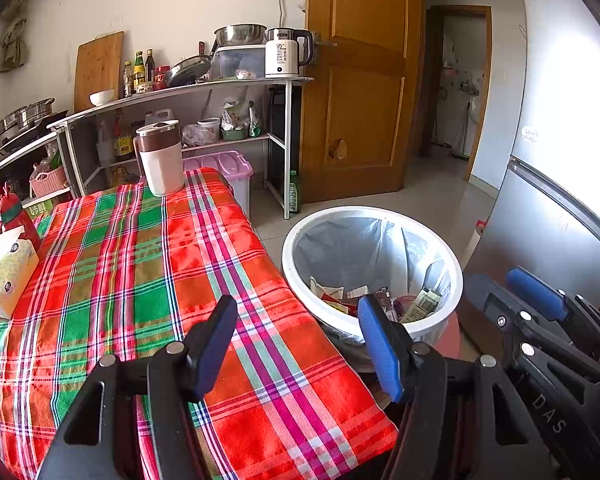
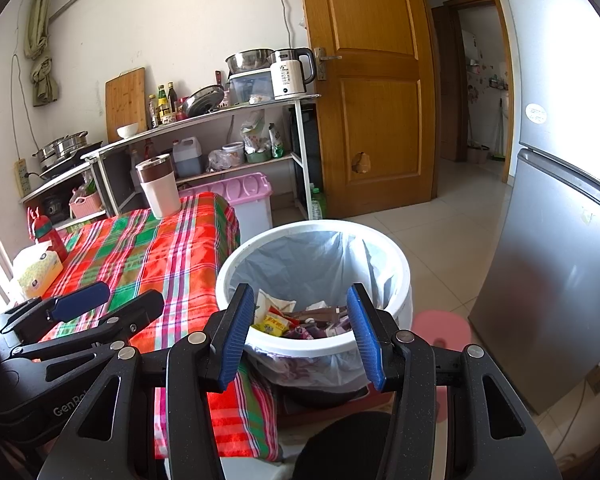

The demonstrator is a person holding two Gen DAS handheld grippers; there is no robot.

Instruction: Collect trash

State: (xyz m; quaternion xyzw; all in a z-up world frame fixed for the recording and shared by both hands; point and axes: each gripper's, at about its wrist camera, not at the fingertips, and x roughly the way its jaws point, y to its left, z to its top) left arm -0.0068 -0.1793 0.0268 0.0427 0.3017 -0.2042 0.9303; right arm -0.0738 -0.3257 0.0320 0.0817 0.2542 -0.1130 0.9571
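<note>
A white trash bin (image 1: 300, 268) with a grey liner stands beside the table's right edge and holds several wrappers (image 1: 380, 300). It also shows in the right wrist view (image 2: 400, 256), with wrappers (image 2: 300, 320) inside. My left gripper (image 1: 296, 344) is open and empty over the table's right edge, next to the bin. My right gripper (image 2: 300, 332) is open and empty, just above the bin's near rim. The right gripper also shows at the right of the left wrist view (image 1: 540, 308), and the left gripper at the left of the right wrist view (image 2: 108, 304).
A plaid cloth covers the table (image 1: 140, 280). On it stand a white and brown jug (image 1: 160, 158), a tissue box (image 1: 4, 272) and a red bottle (image 1: 16, 216). A silver fridge (image 2: 548, 280) is at right. A pink stool (image 2: 440, 328) sits by the bin. Kitchen shelves (image 1: 204, 88) are behind.
</note>
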